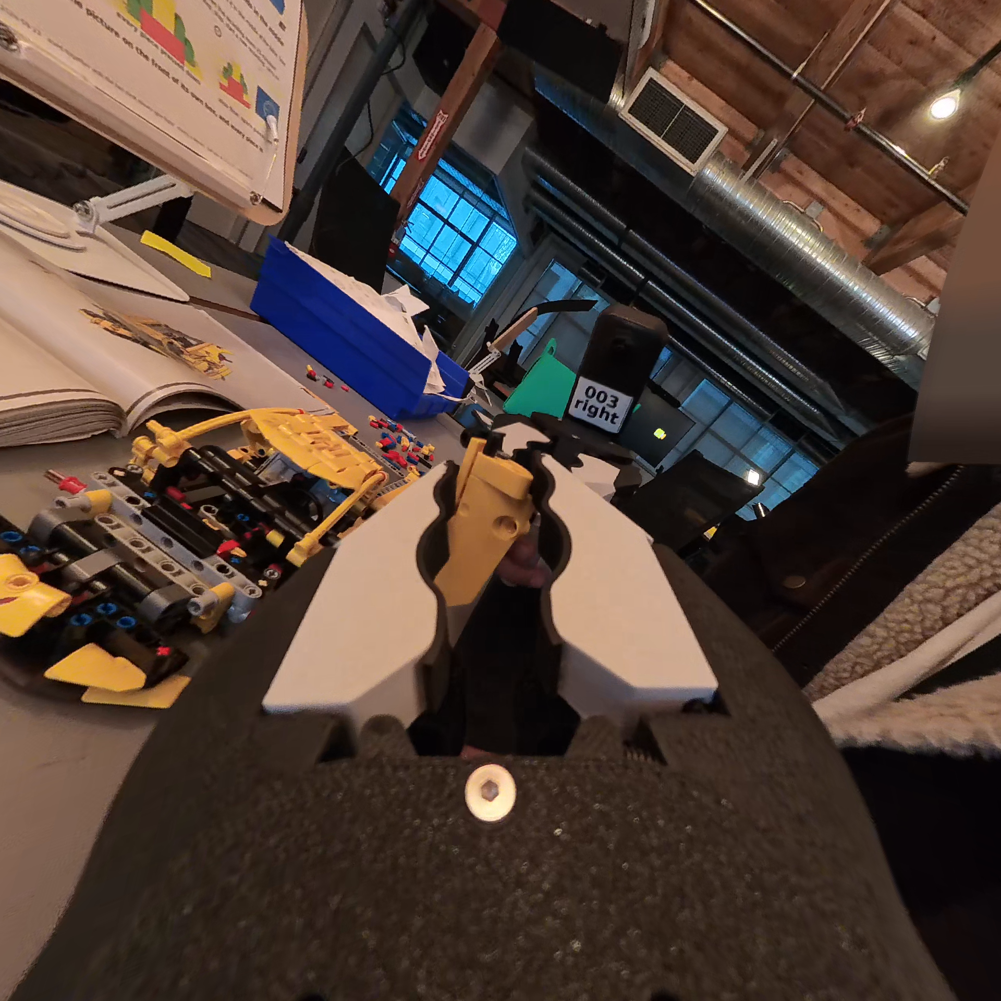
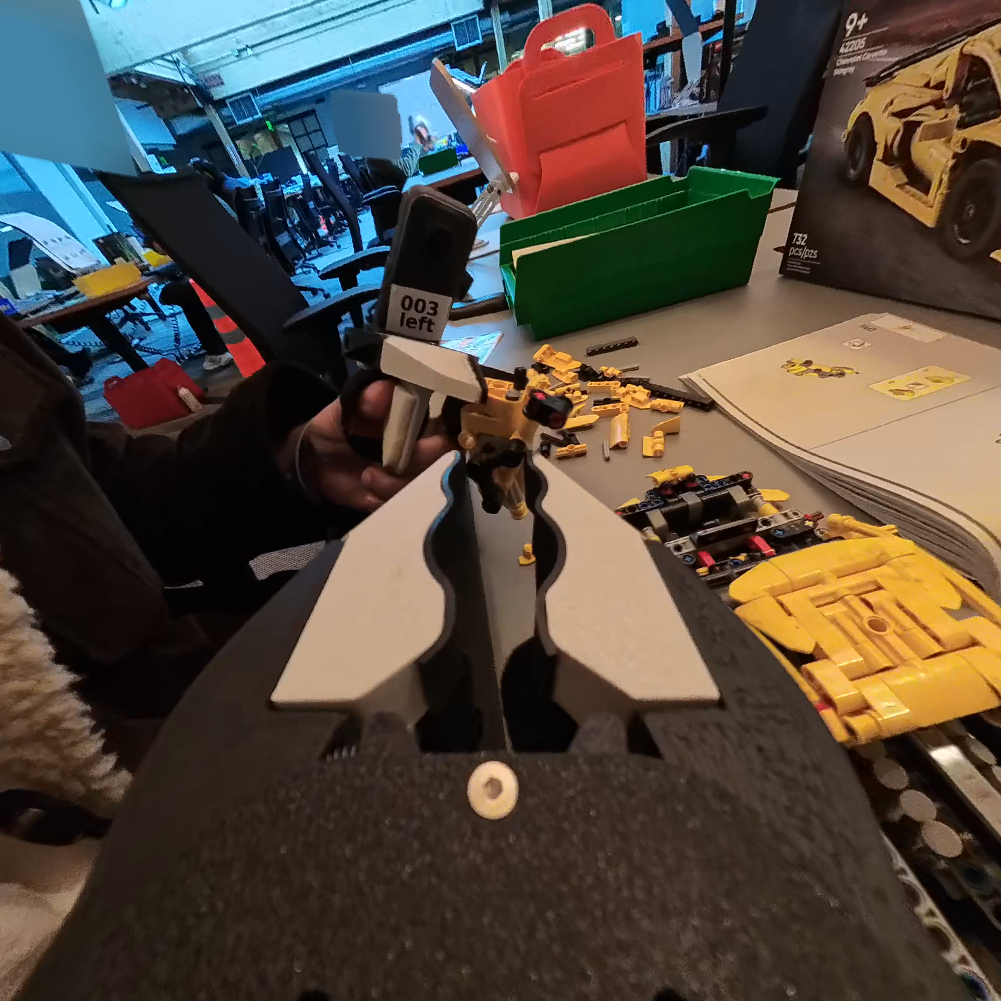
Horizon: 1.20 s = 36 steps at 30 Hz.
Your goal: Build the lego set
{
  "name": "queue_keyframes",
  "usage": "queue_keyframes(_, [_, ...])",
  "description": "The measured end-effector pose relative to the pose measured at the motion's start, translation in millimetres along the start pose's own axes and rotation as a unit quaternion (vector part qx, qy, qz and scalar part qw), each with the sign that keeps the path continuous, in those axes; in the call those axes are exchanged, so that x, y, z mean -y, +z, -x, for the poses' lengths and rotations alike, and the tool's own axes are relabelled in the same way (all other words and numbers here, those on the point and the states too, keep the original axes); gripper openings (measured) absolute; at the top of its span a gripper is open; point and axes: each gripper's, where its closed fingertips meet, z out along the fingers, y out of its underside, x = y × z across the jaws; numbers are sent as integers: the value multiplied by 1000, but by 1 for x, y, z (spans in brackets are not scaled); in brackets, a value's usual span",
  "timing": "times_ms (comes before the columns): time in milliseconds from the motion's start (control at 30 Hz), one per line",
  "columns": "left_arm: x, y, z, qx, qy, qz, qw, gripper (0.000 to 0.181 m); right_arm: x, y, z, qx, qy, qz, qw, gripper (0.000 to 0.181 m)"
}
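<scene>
Yellow sub-assembly (image 1: 487,520) far end hidden between fingers, long axis along left gripper (image 1: 490,487), clamped; right gripper (image 2: 490,487) also pinches it.

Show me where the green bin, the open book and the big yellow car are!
green bin (image 2: 623,281), right wrist view, on its front wall.
open book (image 2: 866,401), right wrist view, on the left page.
big yellow car (image 1: 227,520), left wrist view, on the black and grey frame in its middle.
</scene>
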Motion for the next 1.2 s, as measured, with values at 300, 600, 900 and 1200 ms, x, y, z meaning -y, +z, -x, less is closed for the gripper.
queue_keyframes(300, [-15,4,-3,-24,-17,51,998,27,12,-14,-3,23,33,-50,998,8])
queue_keyframes(600, [-23,2,-8,-27,13,84,996,21,12,-16,1,41,38,-48,997,7])
queue_keyframes(900, [-28,2,-18,-35,71,98,992,31,18,-20,-5,34,63,-67,995,5])
queue_keyframes(1200, [-35,9,-5,74,161,113,978,39,19,-20,-21,-17,68,-74,995,5])
